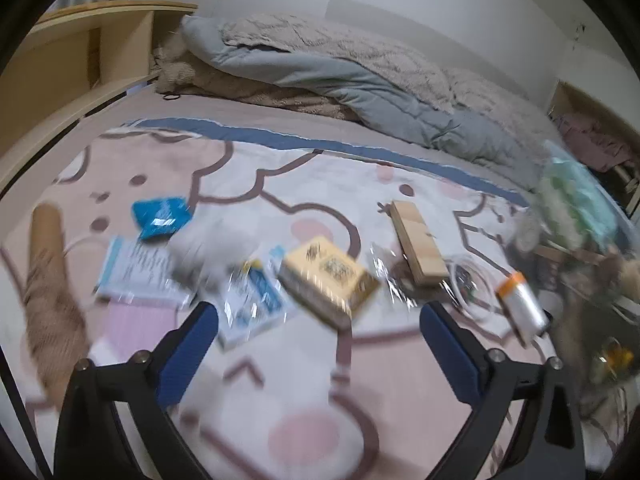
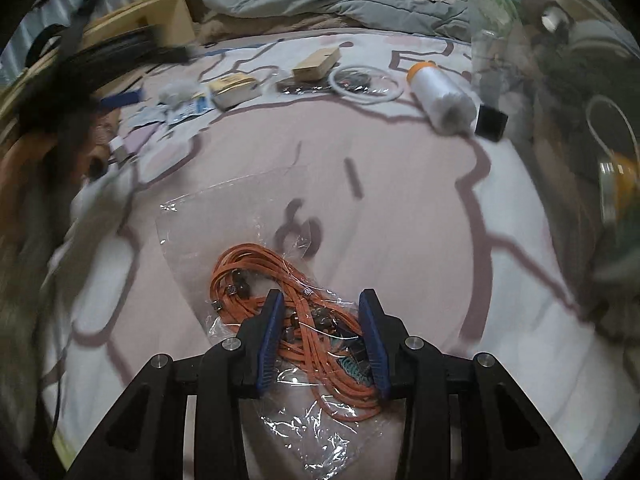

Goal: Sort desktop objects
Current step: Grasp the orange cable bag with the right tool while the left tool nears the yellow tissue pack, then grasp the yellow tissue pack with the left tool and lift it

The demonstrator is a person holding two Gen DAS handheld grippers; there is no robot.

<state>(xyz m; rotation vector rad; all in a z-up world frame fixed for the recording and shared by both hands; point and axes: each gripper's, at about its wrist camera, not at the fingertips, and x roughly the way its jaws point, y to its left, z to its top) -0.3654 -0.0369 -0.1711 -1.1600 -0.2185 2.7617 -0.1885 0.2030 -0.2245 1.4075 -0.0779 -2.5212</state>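
My right gripper point(image 2: 322, 304) is shut on a clear plastic bag of coiled orange cable point(image 2: 248, 276), with a blue pad pressing on each side, above the pink and white bedspread point(image 2: 400, 200). My left gripper point(image 1: 320, 324) stands wide open over the bedspread with nothing between its fingers. Just beyond it, blurred, lie a yellow box point(image 1: 328, 276) and a blue and white packet point(image 1: 256, 300). A wooden block point(image 1: 418, 240), a bagged white cable point(image 1: 464, 280) and a white bottle with an orange cap point(image 1: 522, 304) lie to the right.
A blue pouch point(image 1: 160, 216), a printed sheet point(image 1: 136, 268) and a cardboard tube point(image 1: 48, 272) lie at left. A clear bin of mixed items point(image 1: 576, 208) stands at right. A folded grey quilt point(image 1: 340, 64) lies behind, and a black cube point(image 2: 490, 122) lies by the bottle.
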